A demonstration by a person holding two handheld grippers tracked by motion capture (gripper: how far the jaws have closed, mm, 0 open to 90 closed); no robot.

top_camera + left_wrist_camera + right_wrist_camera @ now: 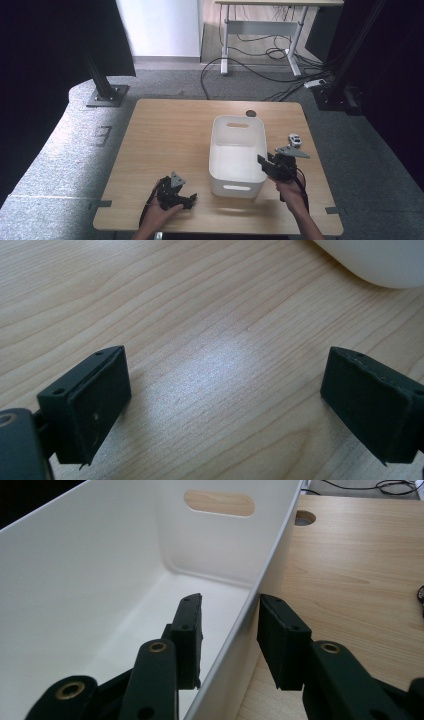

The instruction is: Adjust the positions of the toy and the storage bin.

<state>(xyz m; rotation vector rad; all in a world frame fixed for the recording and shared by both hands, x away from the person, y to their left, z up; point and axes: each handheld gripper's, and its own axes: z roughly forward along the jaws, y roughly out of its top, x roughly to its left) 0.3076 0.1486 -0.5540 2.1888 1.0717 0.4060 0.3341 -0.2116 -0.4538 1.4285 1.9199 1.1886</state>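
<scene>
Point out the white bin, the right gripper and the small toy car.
white bin (237,175), high view, on its near wall.
right gripper (230,630), right gripper view, midway between its fingertips, astride the bin's wall.
toy car (295,141), high view, on its body.

Left of the white bin (237,155) the table (165,135) lies bare; a small toy car (295,140) sits right of the bin.

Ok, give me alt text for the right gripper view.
The right gripper straddles the side wall of a white bin, one black jaw inside and one outside, not yet closed on it. The bin looks empty and sits on a wooden table.
</scene>
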